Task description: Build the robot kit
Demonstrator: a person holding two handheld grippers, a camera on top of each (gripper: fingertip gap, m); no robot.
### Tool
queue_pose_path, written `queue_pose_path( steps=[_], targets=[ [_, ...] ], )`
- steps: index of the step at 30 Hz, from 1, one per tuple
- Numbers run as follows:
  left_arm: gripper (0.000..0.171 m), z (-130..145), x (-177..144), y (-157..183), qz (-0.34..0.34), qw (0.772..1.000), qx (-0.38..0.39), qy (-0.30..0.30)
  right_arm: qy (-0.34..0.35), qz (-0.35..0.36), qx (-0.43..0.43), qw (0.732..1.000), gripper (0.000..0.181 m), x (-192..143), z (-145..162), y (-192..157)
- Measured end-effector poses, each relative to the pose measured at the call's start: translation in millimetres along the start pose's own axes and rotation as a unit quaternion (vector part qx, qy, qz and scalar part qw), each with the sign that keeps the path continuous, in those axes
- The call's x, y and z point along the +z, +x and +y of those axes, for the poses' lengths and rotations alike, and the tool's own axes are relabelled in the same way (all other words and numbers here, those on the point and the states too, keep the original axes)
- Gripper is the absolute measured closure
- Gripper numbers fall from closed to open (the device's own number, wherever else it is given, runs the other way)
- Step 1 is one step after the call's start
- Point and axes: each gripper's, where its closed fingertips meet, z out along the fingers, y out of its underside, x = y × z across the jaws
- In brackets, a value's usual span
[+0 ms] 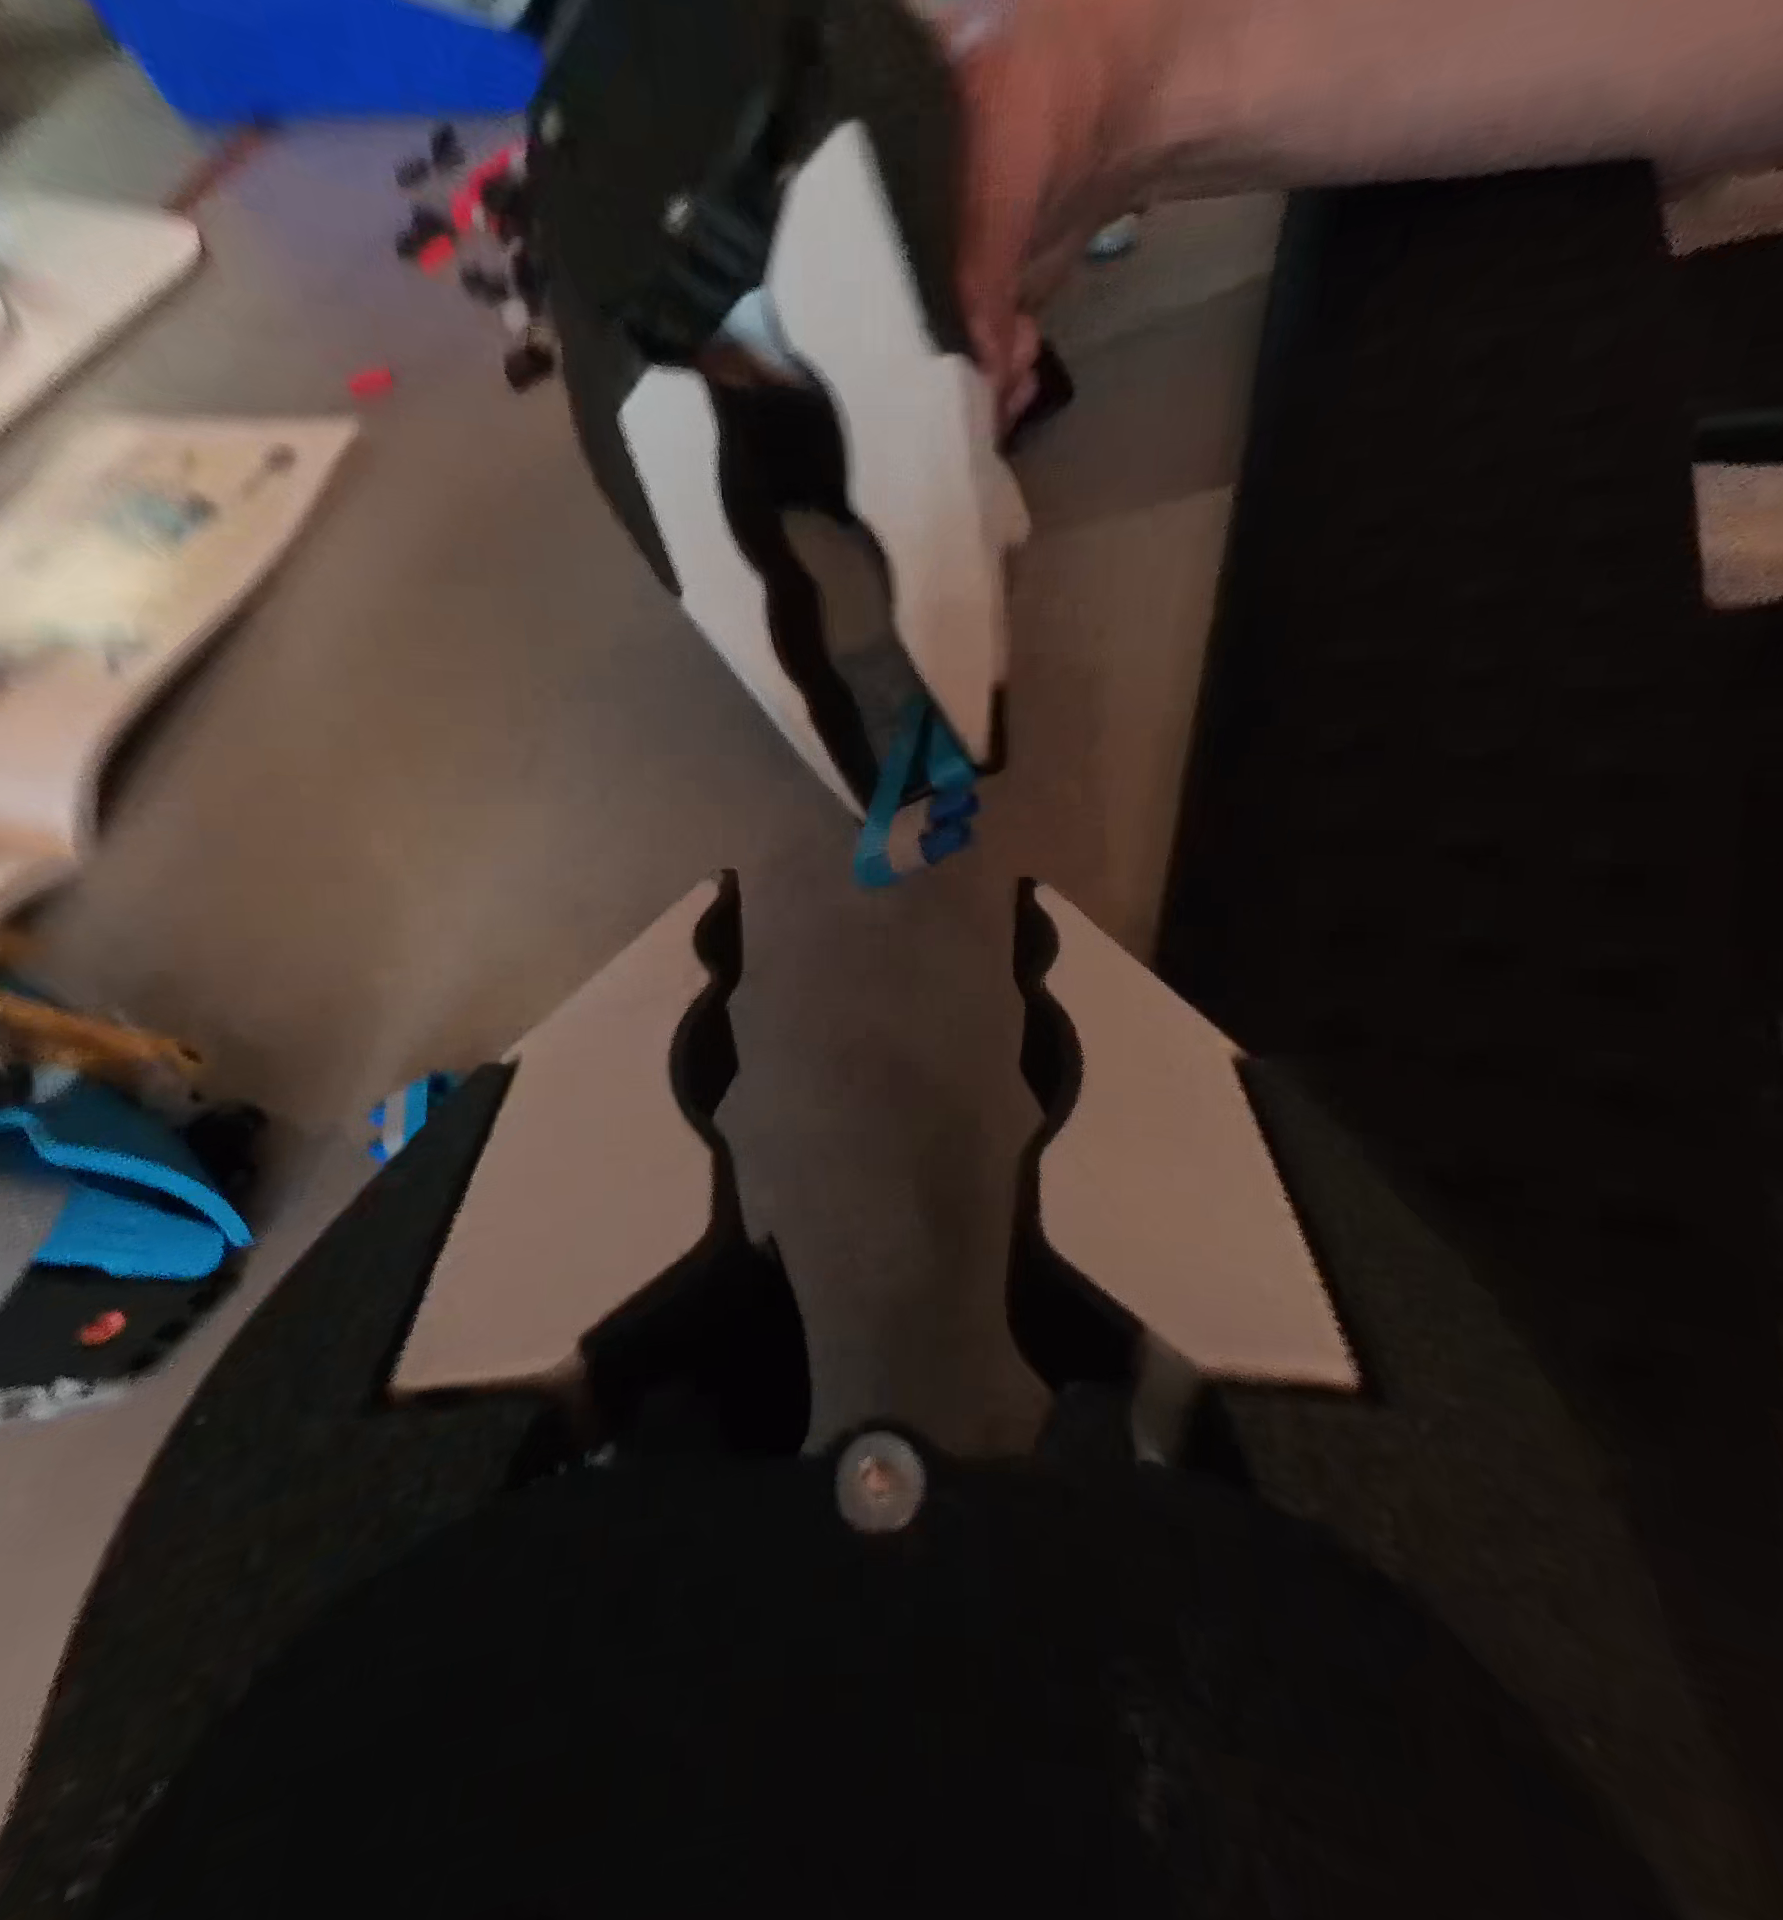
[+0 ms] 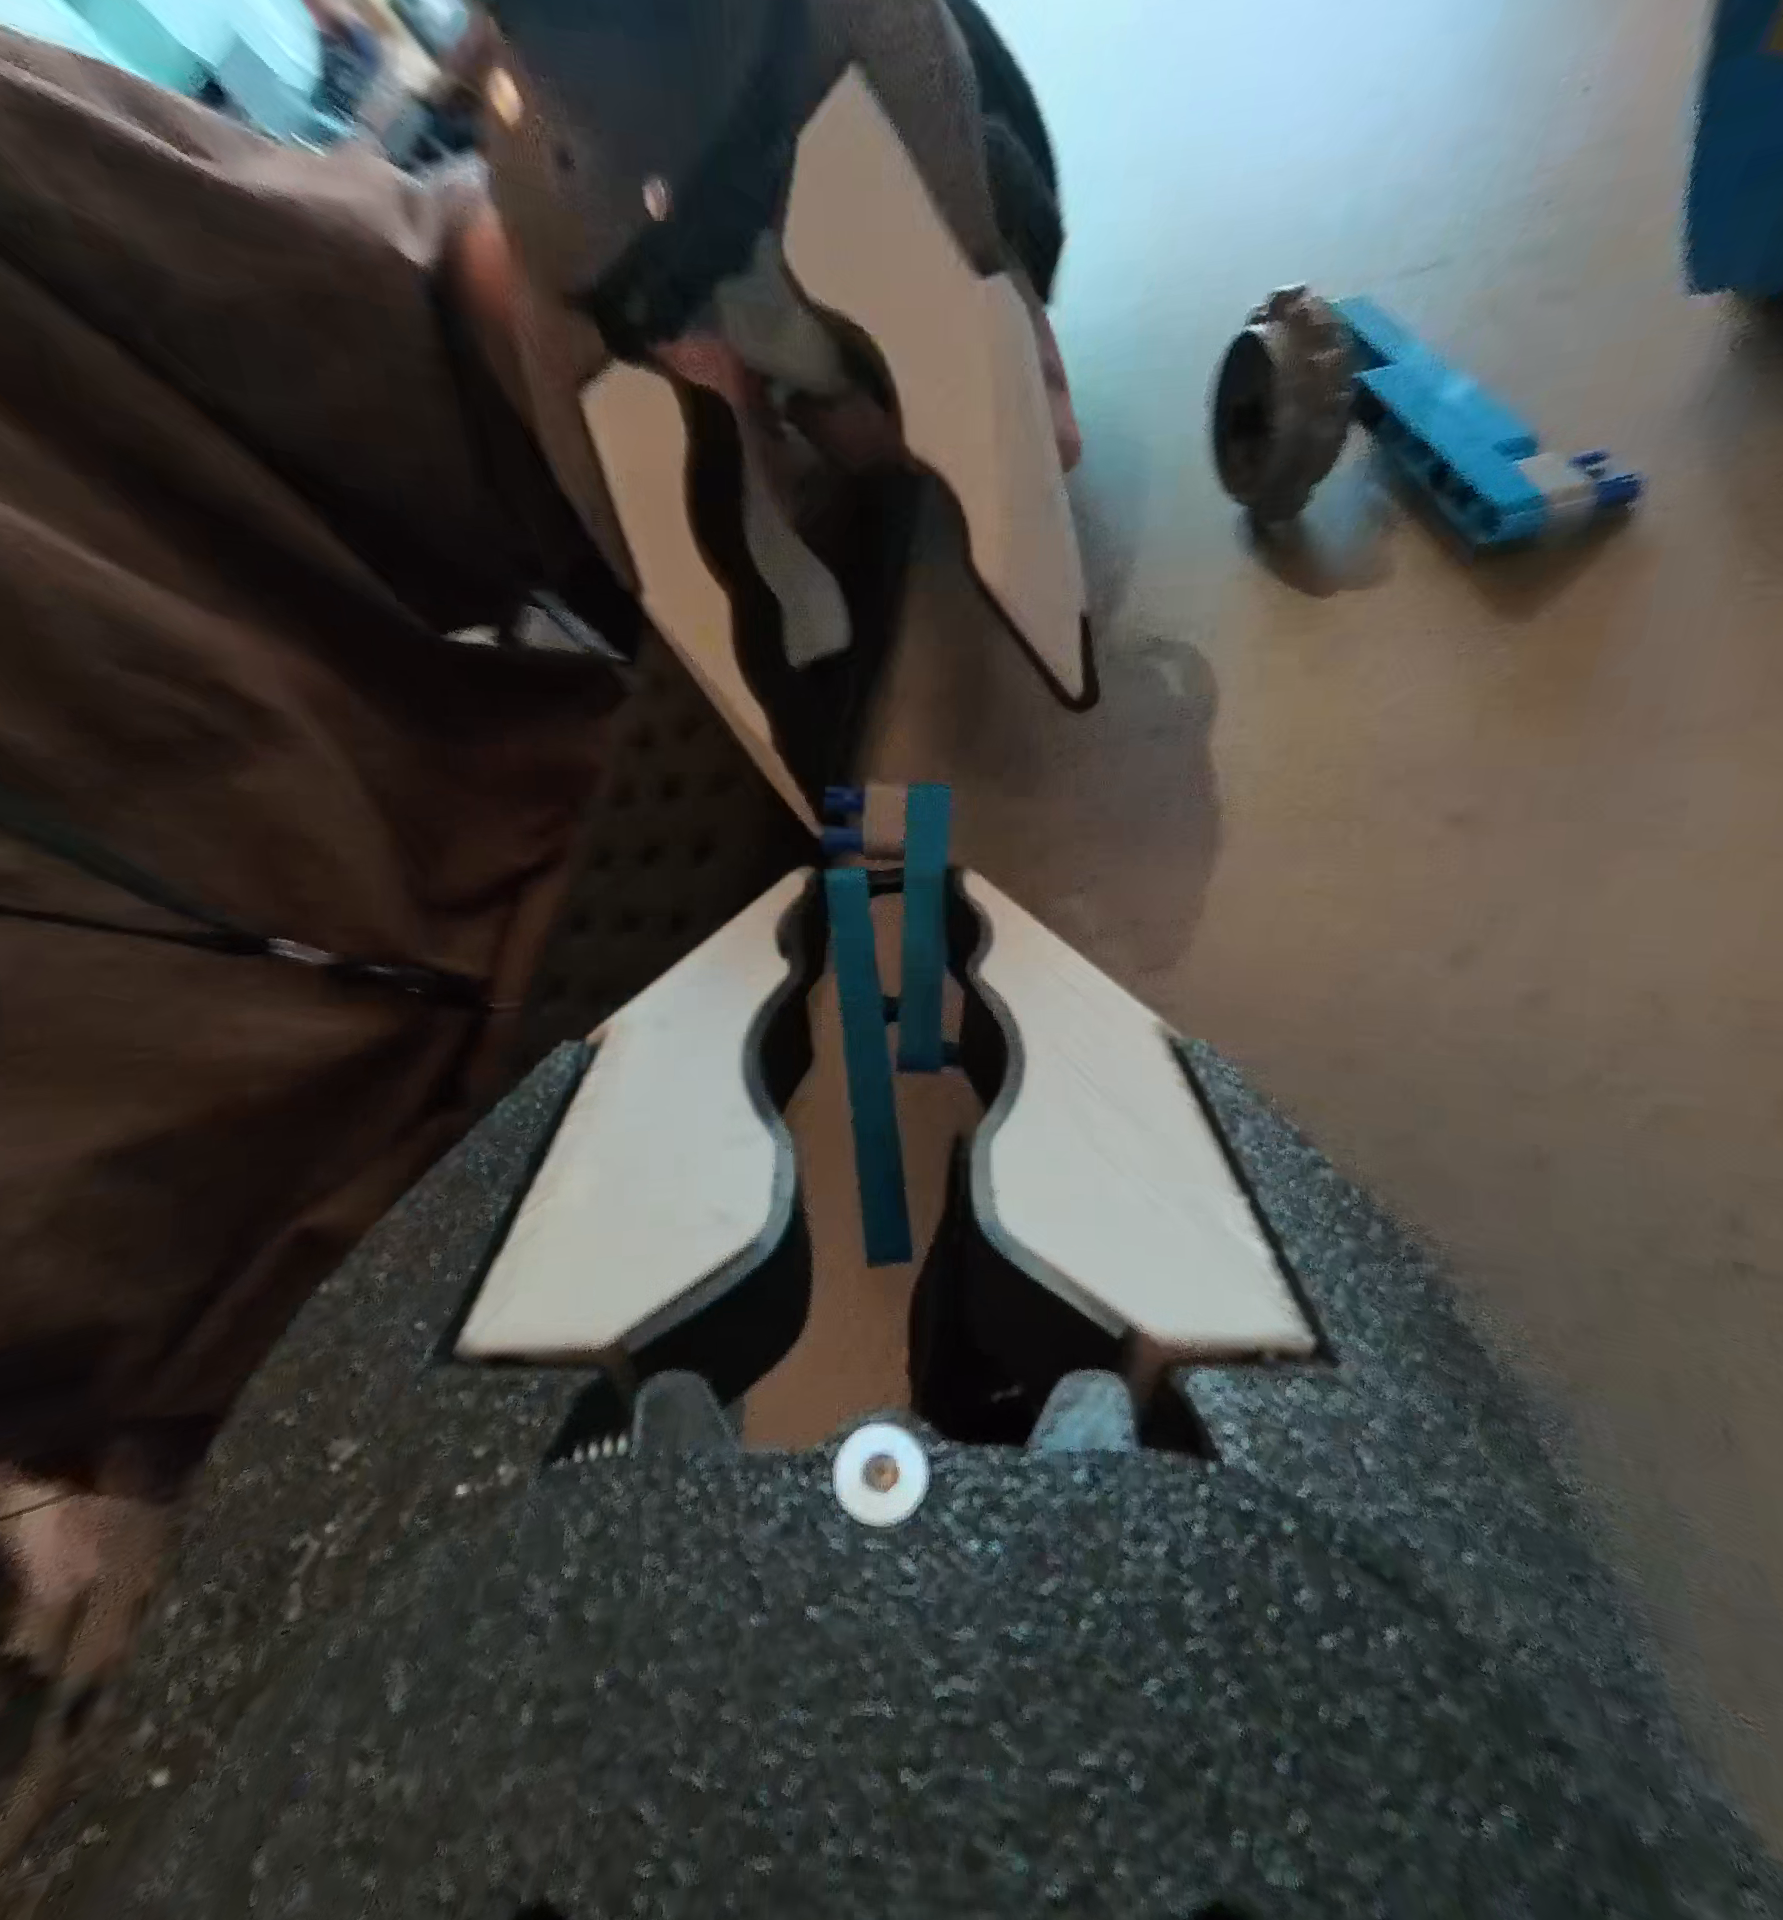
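Up front in the left wrist view, the left gripper (image 1: 871,883) is open and holds nothing, with bare table (image 1: 430,831) between its fingers. Just past it, the right gripper (image 1: 918,800) pinches a small blue toy piece (image 1: 908,831). A dark wall (image 1: 1489,727) blocks the right side.

Next, in the right wrist view, the right gripper (image 2: 887,873) holds the blue toy piece (image 2: 882,987) by 2 thin strips. The left gripper (image 2: 944,764) is open, 1 tip near the piece. A wheel part (image 2: 1427,416) lies well apart on open table (image 2: 1438,935).
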Motion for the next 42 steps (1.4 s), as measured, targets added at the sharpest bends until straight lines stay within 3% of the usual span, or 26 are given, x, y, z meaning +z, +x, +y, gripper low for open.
queue_pose_path(
  steps=[3,5,8,12,19,25,28,34,42],
  targets=[
    [0.126,-16,-1,10,-0.028,0.995,0.081,0.042,0.022,-0.055,0.034,0.998,0.158,-3,-6,-11],
    [0.142,-23,-1,12,-0.044,0.991,0.111,0.061,0.039,-0.088,0.044,0.994,0.158,-4,-12,-19],
    [0.161,-22,0,7,-0.052,0.991,0.106,0.067,0.048,-0.114,0.051,0.991,0.158,-6,-15,-26],
    [0.163,-23,0,7,-0.047,0.991,0.105,0.075,0.059,-0.110,0.047,0.991,0.158,-9,-17,-26],
    [0.165,-18,2,9,-0.011,0.996,0.059,0.066,0.076,0.021,-0.070,0.994,0.145,-22,-22,-22],
    [0.165,-19,1,7,0.021,0.997,0.016,0.071,0.039,0.162,-0.210,0.963,0.165,-18,-21,-19],
    [0.165,-16,4,7,0.021,0.998,0.015,0.061,0.026,0.189,-0.250,0.949,0.173,-16,-23,-18],
    [0.166,-11,10,1,0.013,0.999,-0.001,0.038,-0.012,0.213,-0.213,0.954,0.174,-18,-11,-1],
    [0.167,-9,12,-1,0.005,1.000,0.001,0.030,0.019,0.190,-0.154,0.970,0.175,-17,-13,3]
  ],
)
